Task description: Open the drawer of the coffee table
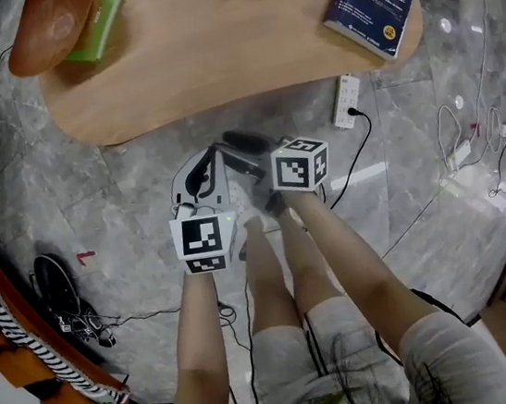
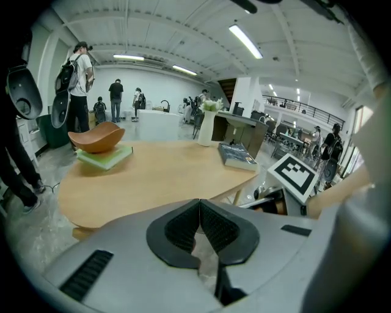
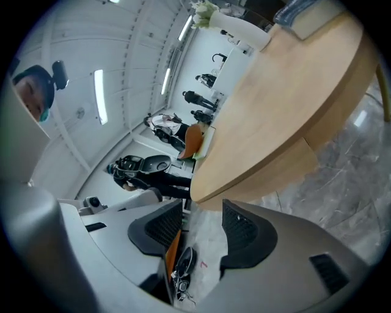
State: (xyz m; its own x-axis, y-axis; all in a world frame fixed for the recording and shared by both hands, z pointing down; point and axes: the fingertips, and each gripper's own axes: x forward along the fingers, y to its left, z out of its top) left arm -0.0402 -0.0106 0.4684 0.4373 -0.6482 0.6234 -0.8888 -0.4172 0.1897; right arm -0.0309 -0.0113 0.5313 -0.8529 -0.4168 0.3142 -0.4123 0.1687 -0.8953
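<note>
The coffee table [image 1: 213, 52] is a rounded wooden top at the upper part of the head view, carrying an orange bowl [image 1: 51, 27] on a green pad and a blue book [image 1: 370, 3]. Both grippers hang over the grey floor just in front of its near edge. My left gripper [image 1: 210, 160] [image 2: 199, 211] is shut, pads together with nothing between them. My right gripper [image 1: 237, 144] [image 3: 203, 223] is open and empty, rolled onto its side. In the right gripper view a wooden box [image 3: 281, 171] under the tabletop [image 3: 287, 98] lies ahead of the jaws; I cannot tell if it is the drawer.
A white power strip [image 1: 346, 101] with a black cable lies on the floor by the table's right edge. Headphones and cables [image 1: 66, 302] and a striped cloth [image 1: 41, 357] are on the floor at left. My legs [image 1: 290, 266] are below the grippers. People [image 2: 76, 79] stand far behind the table.
</note>
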